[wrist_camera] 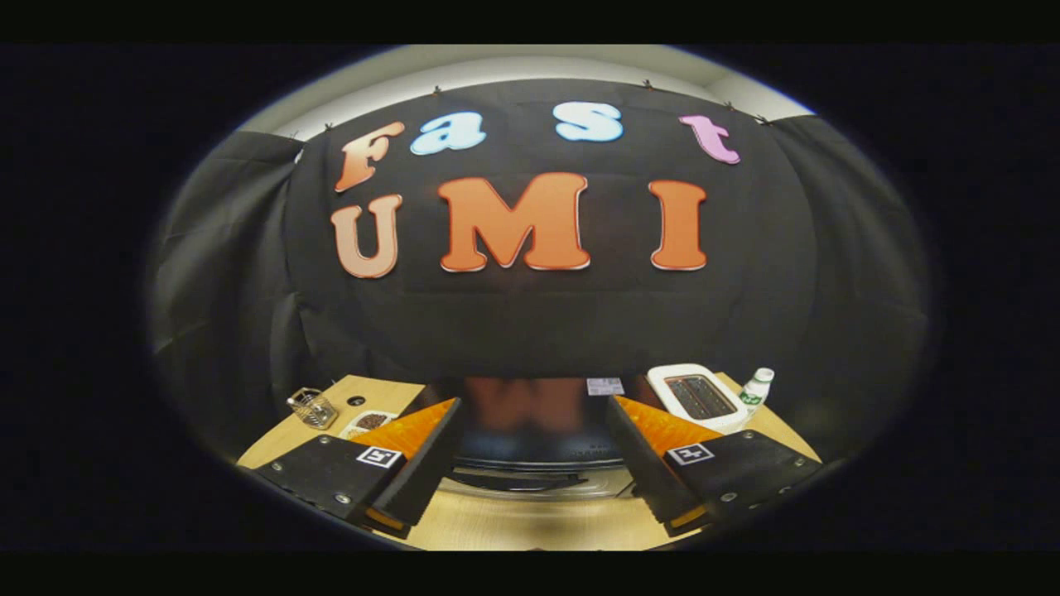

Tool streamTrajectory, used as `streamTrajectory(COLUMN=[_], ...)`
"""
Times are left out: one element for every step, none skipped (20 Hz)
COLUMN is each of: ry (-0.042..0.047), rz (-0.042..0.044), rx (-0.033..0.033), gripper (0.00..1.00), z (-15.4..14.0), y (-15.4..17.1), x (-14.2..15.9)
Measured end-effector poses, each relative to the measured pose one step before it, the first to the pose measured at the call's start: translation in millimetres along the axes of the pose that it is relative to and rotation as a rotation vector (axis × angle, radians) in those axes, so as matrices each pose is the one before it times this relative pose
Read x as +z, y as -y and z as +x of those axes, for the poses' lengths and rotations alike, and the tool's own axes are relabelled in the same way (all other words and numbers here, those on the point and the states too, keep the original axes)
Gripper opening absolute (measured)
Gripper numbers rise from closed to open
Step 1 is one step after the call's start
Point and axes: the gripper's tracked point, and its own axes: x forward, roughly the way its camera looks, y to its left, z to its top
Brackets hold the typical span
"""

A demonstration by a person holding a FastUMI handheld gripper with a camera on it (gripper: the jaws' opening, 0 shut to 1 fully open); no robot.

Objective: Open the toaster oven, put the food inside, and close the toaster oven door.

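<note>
Black cloth backs your booth, with a pale wooden desk (530,521) below it; your claw (530,422) hangs spread wide, its fingers (414,451) apart and pressing on nothing; the toaster oven (534,430) sits between them and just ahead, at 12 o'clock, its dark glass front and handle facing you, door apparently closed; at 10 o'clock lies a plate of food (368,422), with a small wire basket (313,407) beyond it; at 2 o'clock stands a white pop-up toaster (700,397); a small bottle (755,387) stands just beside it.
</note>
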Motion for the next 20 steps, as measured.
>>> streamTrajectory(ry=[-0.02319,-0.0216,-0.02299,-0.01543,-0.01495,-0.01632,-0.01452,-0.02363,-0.02313,0.01734,0.02061,-0.01587,0.02821,0.00195,0.01597,0.01149,-0.00329,0.02091,-0.00046,0.00426], rz=[-0.00277,-0.00746,-0.00759,-0.00881,-0.0091,-0.00948,-0.00414,0.00358,0.00745,0.00032,-0.00484,-0.00463,0.00271,0.00618,0.00685,-0.0286,0.01327,0.02136,-0.00755,-0.00893], rx=[-0.00495,0.00074,0.00313,0.00588,-0.0003,-0.00086,0.00009,-0.00635,-0.00284,-0.00626,-0.00783,0.00628,0.00161,0.00553,0.00607,-0.00543,0.014,0.00804,0.00392,0.00229], gripper=[1.0,1.0,1.0,1.0,1.0,1.0,1.0,1.0,1.0,1.0,1.0,1.0,1.0,1.0,0.99,0.99,0.97,0.93,0.9,0.87], z=[8.34,7.05,6.6,4.69,5.01,5.2,4.45,3.14,2.19,-3.56,0.23,-5.11,-4.74,-0.58,-5.08,-2.42,-2.75,-7.39,-5.03,-6.86], y=[-2.01,-4.52,-5.23,-4.62,-3.94,-2.47,-2.73,-0.71,-1.2,0.38,1.68,-2.25,-0.06,1.14,-0.29,4.45,-0.08,-2.45,2.15,-0.01], x=[-10.85,-10.34,-9.58,-7.96,-5.94,-7.67,-7.01,-8.94,-9.67,2.67,-0.77,-5.5,1.32,-3.47,1.22,-3.98,-3.21,-0.68,-3.92,-1.67])
